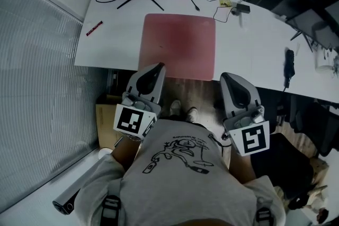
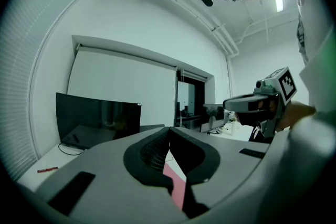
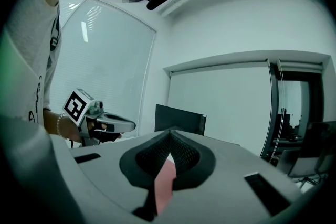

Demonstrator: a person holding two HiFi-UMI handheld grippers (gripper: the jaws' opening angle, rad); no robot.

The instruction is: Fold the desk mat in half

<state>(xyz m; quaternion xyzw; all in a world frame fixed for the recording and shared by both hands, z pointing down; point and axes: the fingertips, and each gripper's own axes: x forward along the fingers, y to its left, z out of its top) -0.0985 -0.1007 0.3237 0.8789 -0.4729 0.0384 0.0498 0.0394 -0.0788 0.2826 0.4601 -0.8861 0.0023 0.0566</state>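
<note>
1. At the desk's [image 1: 254,45] near edge lies the pink desk mat [image 1: 179,45], flat, with the left gripper [image 1: 158,67] and right gripper [image 1: 224,77] at its near corners.
2. Left gripper view: jaws pressed together, empty.
3. Right gripper view: the same. The mat looks thin, limp and light, so pinch those corners.

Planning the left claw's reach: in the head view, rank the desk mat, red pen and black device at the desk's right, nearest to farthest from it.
1. Desk mat, its near-left corner at the left claw.
2. Red pen, on the left of the desk.
3. Black device, across on the right side.
</note>
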